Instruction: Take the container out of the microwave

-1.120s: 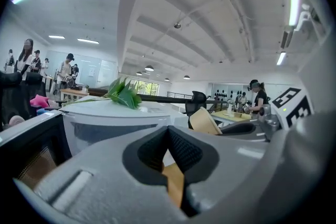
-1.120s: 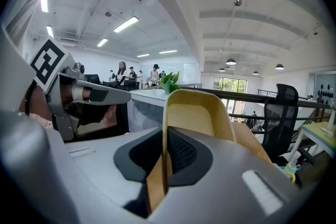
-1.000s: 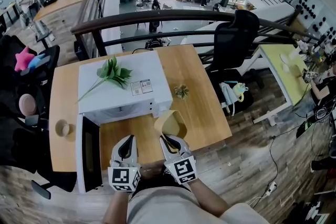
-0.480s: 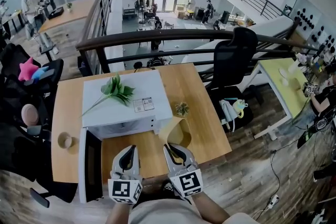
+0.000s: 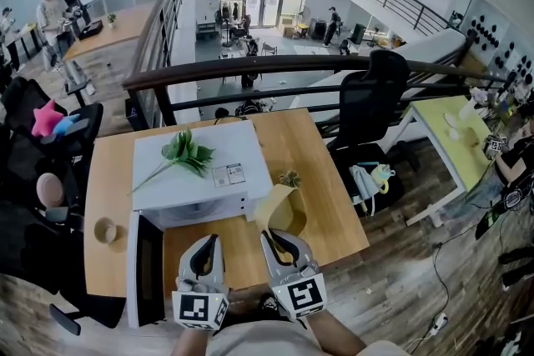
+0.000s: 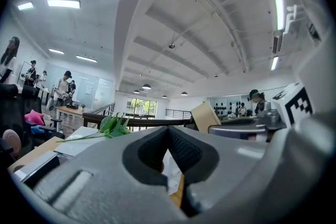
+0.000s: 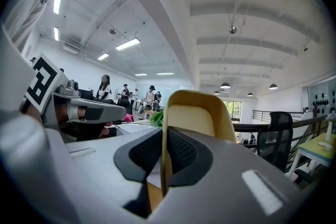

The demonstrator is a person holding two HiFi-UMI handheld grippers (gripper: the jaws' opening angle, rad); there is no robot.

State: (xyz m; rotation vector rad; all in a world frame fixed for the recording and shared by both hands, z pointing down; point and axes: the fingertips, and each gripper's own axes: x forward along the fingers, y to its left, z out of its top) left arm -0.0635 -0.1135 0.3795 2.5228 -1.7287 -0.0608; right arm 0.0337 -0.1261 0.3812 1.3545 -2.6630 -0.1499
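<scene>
Right tool [image 5: 269, 235] is clamping one thin side wall of the container [image 5: 275, 208], holding it clear of the microwave [image 5: 200, 171], just off its front right corner, above the wooden worktop [image 5: 329, 179]. Container is sitting tipped on edge, long axis running out along the jaws away from the person, mouth apparently facing right. It's a tan, smooth, thin-walled tub with rounded corners. Left tool [image 5: 205, 240] is riding alongside, ribbed pads pressed together on nothing. Microwave door [image 5: 143, 263] is hanging open.
</scene>
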